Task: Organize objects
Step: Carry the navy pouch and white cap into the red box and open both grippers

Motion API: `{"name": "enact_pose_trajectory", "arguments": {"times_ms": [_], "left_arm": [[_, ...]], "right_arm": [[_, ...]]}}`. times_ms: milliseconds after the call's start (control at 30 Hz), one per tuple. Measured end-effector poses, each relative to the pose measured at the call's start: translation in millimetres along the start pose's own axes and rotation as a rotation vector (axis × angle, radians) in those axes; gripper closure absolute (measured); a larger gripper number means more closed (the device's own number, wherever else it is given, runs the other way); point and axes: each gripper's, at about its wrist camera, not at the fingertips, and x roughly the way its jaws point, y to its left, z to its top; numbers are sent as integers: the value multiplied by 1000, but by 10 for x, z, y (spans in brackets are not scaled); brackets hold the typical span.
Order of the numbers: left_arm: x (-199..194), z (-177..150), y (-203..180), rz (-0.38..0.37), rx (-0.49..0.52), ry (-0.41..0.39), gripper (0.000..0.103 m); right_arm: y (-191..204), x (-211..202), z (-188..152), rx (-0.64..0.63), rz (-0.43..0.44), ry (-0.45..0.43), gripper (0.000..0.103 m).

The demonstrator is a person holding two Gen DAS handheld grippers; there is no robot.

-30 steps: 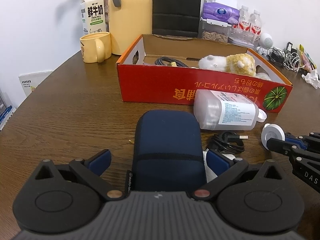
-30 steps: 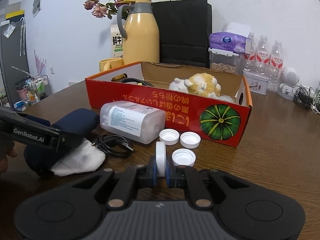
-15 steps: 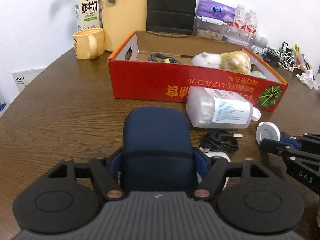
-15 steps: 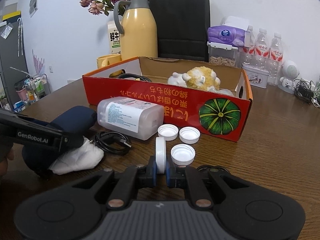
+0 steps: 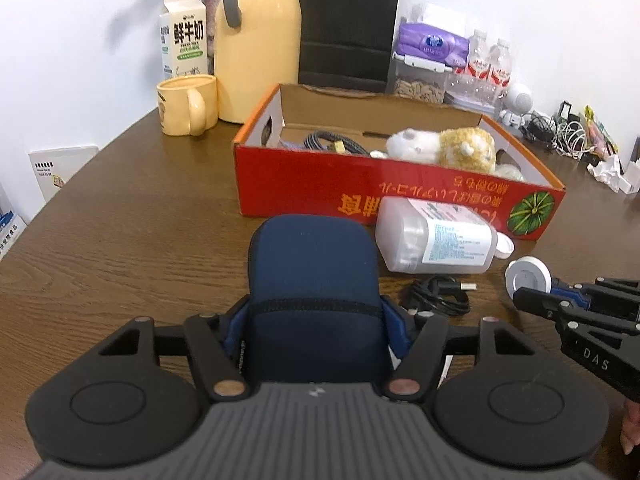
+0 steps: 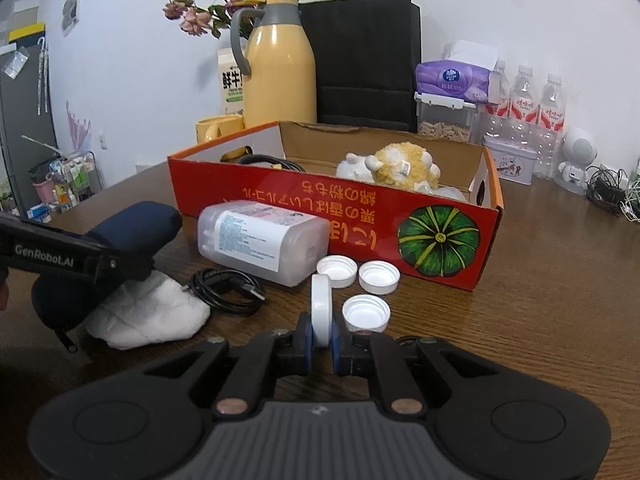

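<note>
red box (image 5: 360, 188): plush toy (image 5: 444, 150), cable | left hand-held gripper (image 5: 314, 322) closing on pouch | right hand-held gripper (image 6: 321, 340) clamps cap

White walls (image 6: 520, 8), dark wood table (image 5: 120, 216), evenly lit

We see a dark wood-grain counter (image 6: 540, 280). On it lie a red cardboard box (image 6: 340, 216), a clear plastic bottle (image 6: 260, 240) on its side just before the box, three white caps (image 6: 366, 312) beside it, a coiled black cable (image 6: 224, 290), a crumpled white tissue (image 6: 148, 316) and a navy pouch (image 5: 314, 280). Behind the box stand a yellow mug (image 5: 186, 104), a yellow thermos jug (image 5: 258, 40) and a milk carton (image 5: 184, 40).
</note>
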Motion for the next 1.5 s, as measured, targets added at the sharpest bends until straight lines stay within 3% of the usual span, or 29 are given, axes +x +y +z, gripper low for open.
{"name": "enact_pose_trajectory", "arguments": {"times_ms": [200,333,567,833,1133,1500], "left_arm": [[-69,104,10,-2,1,-25,37],[-111,233,3,-18,8,-55,37],[-108,617,-74,-46,16,-127,37],[133,1105,-157,-60,-2,-194,37],[730,1497,-178,-53,-12,-188,37],[1345,1484,-92,-75,21,-105,36]], "right_arm": [[46,-45,2,-27,-12,-28,95],[57,-164,80,-27,-27,-93,95],[110,-237,423,-53,-40,-171,95],[169,19,873,-53,-40,-220,95],[135,650,1259,-26,-41,-191,95],[-133,1108,1172,35,-44,-103,95]]}}
